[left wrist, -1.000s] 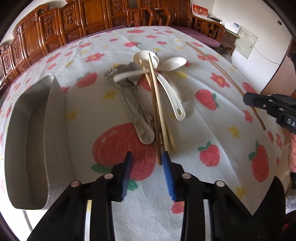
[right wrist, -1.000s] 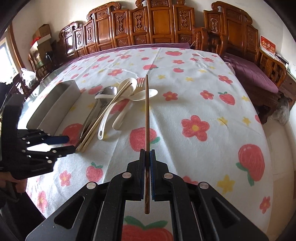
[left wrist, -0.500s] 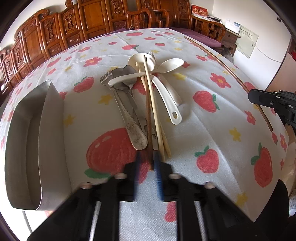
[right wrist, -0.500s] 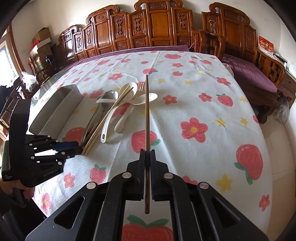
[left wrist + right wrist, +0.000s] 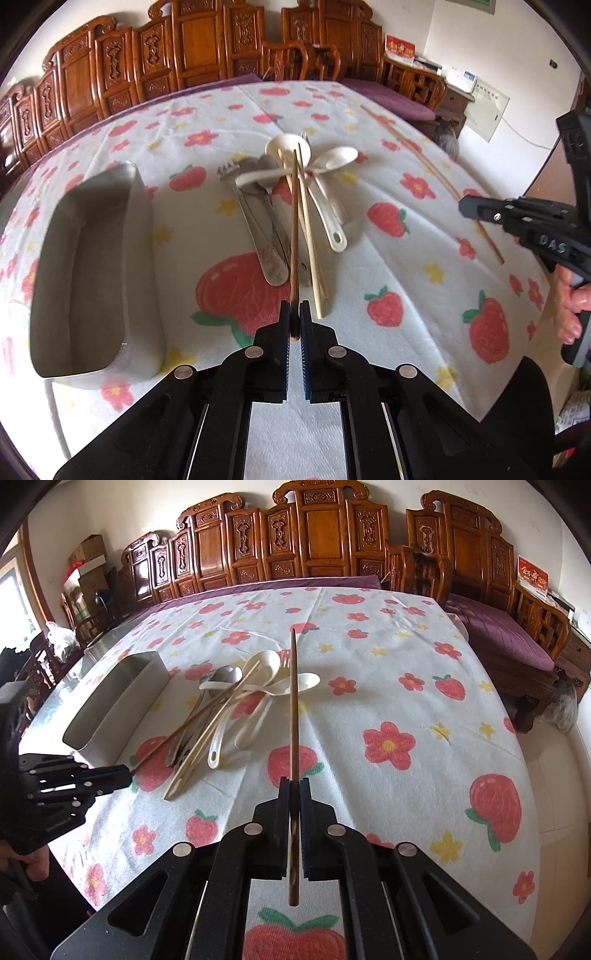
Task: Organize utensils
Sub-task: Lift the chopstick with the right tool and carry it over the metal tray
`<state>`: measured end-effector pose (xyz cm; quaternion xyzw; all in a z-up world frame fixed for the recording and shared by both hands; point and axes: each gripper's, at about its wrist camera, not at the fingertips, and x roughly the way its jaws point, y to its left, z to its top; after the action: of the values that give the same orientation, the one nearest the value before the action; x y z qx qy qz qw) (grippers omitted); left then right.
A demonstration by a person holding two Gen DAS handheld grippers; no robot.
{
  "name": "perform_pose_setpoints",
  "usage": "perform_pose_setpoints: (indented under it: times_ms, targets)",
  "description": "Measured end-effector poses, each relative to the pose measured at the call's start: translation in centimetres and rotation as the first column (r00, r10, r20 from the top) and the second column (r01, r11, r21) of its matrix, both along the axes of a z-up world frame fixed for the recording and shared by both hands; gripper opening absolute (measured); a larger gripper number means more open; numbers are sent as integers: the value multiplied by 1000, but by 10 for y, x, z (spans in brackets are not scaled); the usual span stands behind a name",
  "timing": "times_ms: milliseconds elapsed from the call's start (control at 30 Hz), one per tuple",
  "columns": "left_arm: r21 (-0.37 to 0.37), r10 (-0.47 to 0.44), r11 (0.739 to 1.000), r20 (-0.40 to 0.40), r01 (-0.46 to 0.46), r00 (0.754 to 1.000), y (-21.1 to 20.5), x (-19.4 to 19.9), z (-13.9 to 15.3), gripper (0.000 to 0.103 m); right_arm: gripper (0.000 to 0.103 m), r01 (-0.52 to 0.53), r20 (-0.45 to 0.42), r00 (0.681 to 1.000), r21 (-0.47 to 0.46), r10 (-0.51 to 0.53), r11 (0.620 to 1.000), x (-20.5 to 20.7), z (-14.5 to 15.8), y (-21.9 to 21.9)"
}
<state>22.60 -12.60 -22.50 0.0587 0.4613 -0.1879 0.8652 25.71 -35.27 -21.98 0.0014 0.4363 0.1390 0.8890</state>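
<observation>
A pile of utensils [image 5: 288, 206] lies mid-table: metal spoons and a fork, white plastic spoons [image 5: 332, 162] and a pale chopstick [image 5: 312, 254]. My left gripper [image 5: 294, 317] is shut on the near end of a dark brown chopstick [image 5: 294, 229], whose far end still rests over the pile. In the right wrist view my right gripper [image 5: 294, 794] is shut on another dark brown chopstick [image 5: 293, 709], held above the cloth and pointing away. That gripper and its chopstick [image 5: 424, 162] also show at the right of the left wrist view. The left gripper [image 5: 122, 773] appears at the left of the right wrist view.
A long steel bin [image 5: 92, 266] stands open-topped left of the pile, also seen as the bin [image 5: 118, 698] in the right wrist view. The strawberry-print tablecloth [image 5: 406, 709] covers the table. Carved wooden chairs [image 5: 314, 546] line the far side.
My left gripper closed on the dark chopstick's near end and lifted it slightly off the cloth. The right gripper kept still with its chopstick.
</observation>
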Motion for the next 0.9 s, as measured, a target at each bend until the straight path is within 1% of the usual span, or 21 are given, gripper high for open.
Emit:
perform_pose_setpoints:
  times_ms: [267,500,700,900]
  targets:
    - [-45,10,999,66,-7,998,17,-10,34,4,6,-24,10,1000,-2,24,1000,0,6,12]
    - [-63,41,997,102,-35,994,46,-16,58,4,6,-55,19,998,6,55,998,-2,14,37]
    - [-40,74,997,107,-70,992,80,-20,65,4,6,-86,30,996,20,86,996,-2,25,64]
    - [-37,94,995,69,-91,993,119,-17,69,4,6,-130,46,991,21,129,991,-6,38,96]
